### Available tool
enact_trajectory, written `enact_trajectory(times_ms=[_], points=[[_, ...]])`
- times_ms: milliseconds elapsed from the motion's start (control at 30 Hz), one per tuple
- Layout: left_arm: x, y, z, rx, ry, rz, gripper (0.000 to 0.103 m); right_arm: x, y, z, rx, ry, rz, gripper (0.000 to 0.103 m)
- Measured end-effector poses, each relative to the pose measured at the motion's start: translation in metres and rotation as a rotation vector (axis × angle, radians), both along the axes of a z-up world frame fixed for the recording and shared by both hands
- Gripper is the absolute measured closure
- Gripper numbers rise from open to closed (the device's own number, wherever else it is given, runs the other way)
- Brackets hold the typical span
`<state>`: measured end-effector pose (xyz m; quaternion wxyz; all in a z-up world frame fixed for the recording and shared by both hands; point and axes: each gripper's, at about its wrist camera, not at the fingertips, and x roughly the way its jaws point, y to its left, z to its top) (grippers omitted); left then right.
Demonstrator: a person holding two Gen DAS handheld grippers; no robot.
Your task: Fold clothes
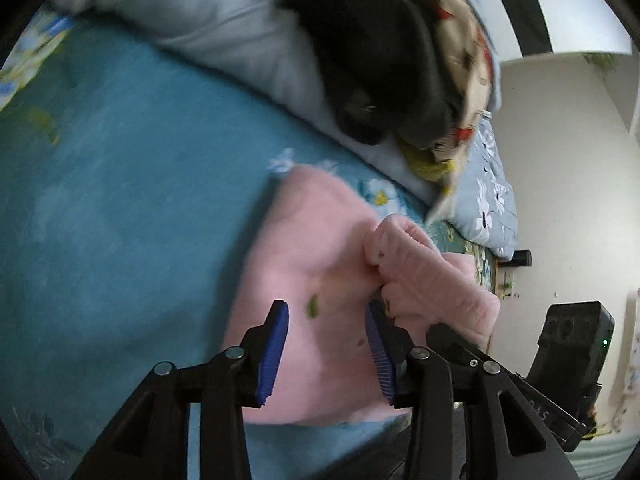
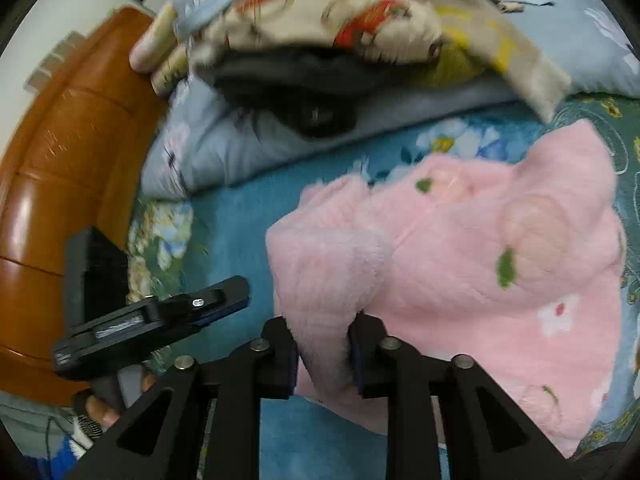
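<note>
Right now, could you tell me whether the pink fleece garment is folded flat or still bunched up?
Bunched: the pink fleece garment lies rumpled on the blue bedspread, one thick fold gripped in the right tongs.

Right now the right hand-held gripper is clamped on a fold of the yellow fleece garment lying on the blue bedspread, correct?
Not quite: the garment is pink, not yellow, as the right wrist view shows. The right hand-held gripper does clamp a fold of it on the blue bedspread.

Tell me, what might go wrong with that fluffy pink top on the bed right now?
The right gripper pinches only a thick fold of the pink garment, so the plush cloth could slip free as it is pulled. The left gripper stands open above the cloth, holding nothing, so one side could sag or bunch. The heap of clothes lies just behind it; a wide swing might snag it.
</note>
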<state>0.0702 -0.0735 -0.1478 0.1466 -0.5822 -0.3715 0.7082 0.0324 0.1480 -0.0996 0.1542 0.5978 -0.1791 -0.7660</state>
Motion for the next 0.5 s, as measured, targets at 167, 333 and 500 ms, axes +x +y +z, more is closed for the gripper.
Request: enact_trajectory(times_ms=[167, 333, 500], points=[[0.0, 0.005, -0.012, 0.063, -0.025, 0.011, 0.054, 0.021, 0.02, 0.016, -0.118, 0.028, 0.025, 0.052], [-0.025, 0.046, 0.017, 0.016, 0.101, -0.131, 0.047, 0.053, 0.102, 0.025, -0.108, 0.066, -0.182, 0.049], [-0.052, 0.098, 0.031, -0.063, 0.191, -0.295, 0.045, 0.08, 0.175, 0.018, -0.183, 0.066, -0.43, 0.049]])
